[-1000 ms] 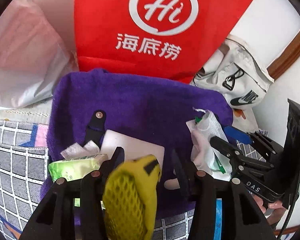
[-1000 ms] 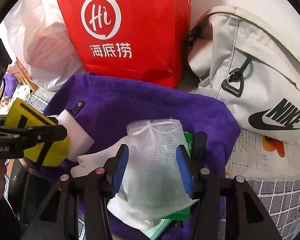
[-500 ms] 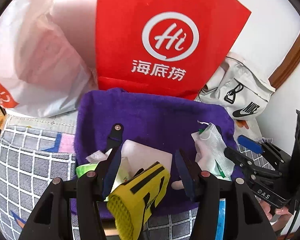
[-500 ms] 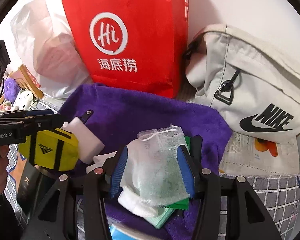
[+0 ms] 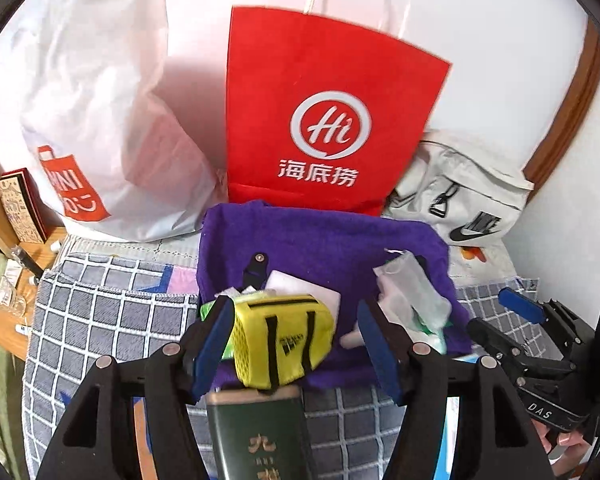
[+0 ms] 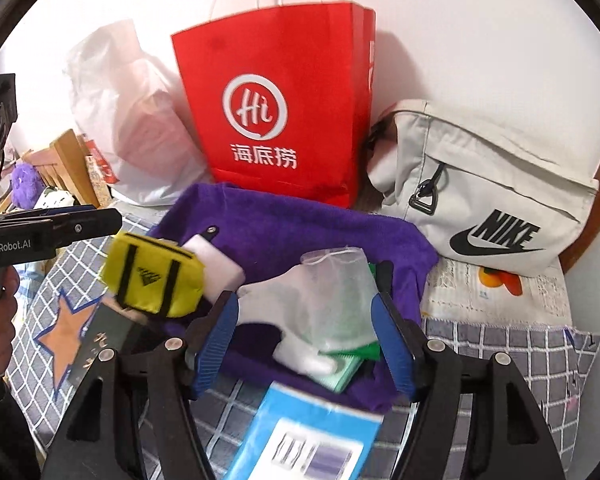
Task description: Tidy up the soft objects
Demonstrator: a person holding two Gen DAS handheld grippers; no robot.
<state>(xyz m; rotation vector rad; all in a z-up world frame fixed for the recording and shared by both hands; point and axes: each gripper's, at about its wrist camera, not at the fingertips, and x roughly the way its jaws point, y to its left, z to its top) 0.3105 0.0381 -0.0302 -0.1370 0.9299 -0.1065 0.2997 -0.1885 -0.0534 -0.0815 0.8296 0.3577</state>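
A purple towel point(image 5: 320, 240) is spread on the checked bedding. A yellow pouch point(image 5: 284, 336) lies at the towel's front edge, partly over a dark green box point(image 5: 256, 432). It sits between the fingers of my left gripper point(image 5: 294, 306), whose jaws are opening; the right pad point(image 5: 380, 352) stands well off it. A white mesh bag point(image 6: 332, 300) lies on socks and a green packet on the towel point(image 6: 300, 224). My right gripper point(image 6: 304, 300) straddles it with its jaws opening and both pads clear of it. Each gripper also shows in the other's view, the right gripper point(image 5: 500, 320) and the left gripper point(image 6: 112, 218).
A red paper bag point(image 5: 324, 120), a white plastic bag point(image 5: 92, 120) and a grey Nike bag point(image 6: 480, 200) stand against the wall behind the towel. A white block point(image 6: 216, 256) lies on the towel. A blue packet point(image 6: 308, 432) lies in front. A wooden shelf point(image 5: 4, 216) is at left.
Both grippers rose and drew back while their jaws widened. The yellow pouch left the left grip and settled at the towel's edge. The mesh bag was let go onto the towel.
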